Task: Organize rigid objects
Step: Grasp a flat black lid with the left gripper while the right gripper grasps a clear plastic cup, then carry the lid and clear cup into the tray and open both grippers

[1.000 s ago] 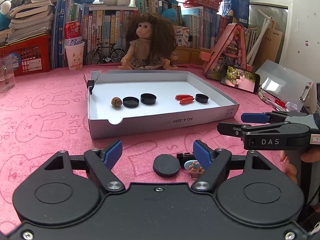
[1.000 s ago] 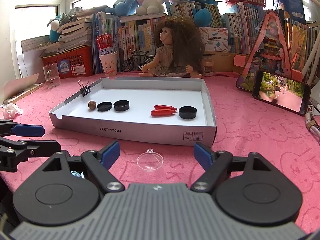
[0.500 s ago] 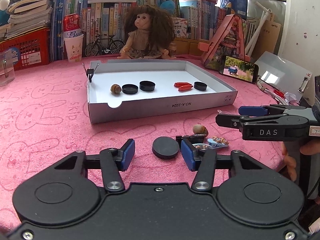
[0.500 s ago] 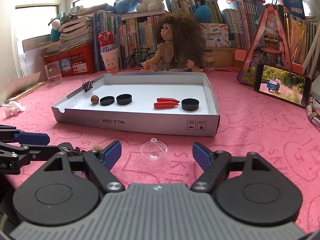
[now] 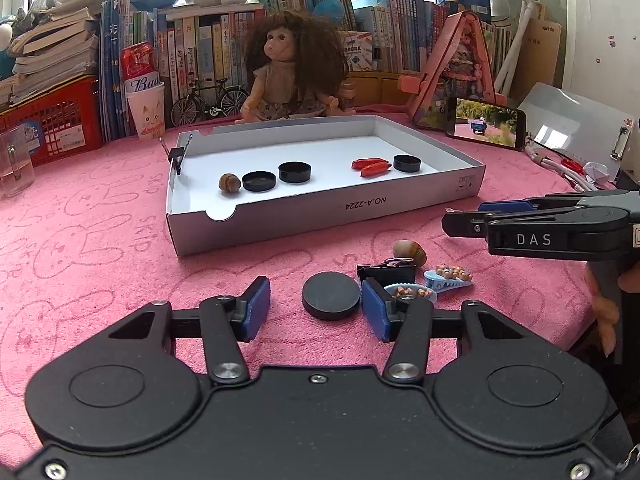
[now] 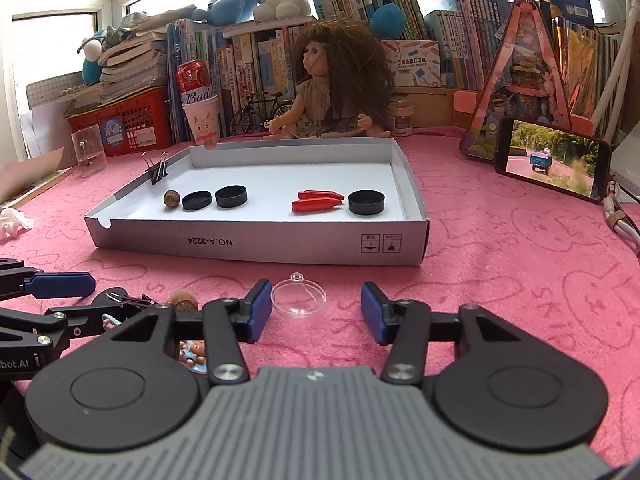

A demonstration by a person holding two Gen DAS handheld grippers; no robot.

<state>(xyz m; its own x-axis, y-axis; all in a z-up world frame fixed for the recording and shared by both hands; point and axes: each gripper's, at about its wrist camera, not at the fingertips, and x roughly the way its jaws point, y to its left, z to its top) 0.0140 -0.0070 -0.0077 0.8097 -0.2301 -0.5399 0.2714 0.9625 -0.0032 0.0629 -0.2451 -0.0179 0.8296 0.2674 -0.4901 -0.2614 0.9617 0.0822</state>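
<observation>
A white box lid [image 5: 280, 224] [image 6: 256, 244] on the pink cloth holds an acorn [image 5: 229, 182], several black caps [image 5: 294, 171] and two red pieces [image 5: 370, 166]. In the left wrist view my left gripper [image 5: 316, 310] is open, its fingers either side of a black disc [image 5: 331, 295] on the cloth. Right of the disc lie a black binder clip [image 5: 390, 272], an acorn [image 5: 409, 252] and two blue hair clips [image 5: 448, 280]. In the right wrist view my right gripper [image 6: 316, 314] is open around a clear plastic half-shell [image 6: 298, 300].
A doll [image 5: 292, 72], books, a red basket [image 5: 52, 120], a cup with a can [image 5: 144, 108] and a toy bicycle [image 5: 208, 102] line the back. A phone [image 5: 486, 122] stands at the right. A binder clip [image 6: 157, 170] grips the lid's left wall. A glass [image 5: 14, 164] stands far left.
My left gripper has narrowed its opening and moved in around the black disc. My right gripper has moved forward until its fingers flank the clear half-shell.
</observation>
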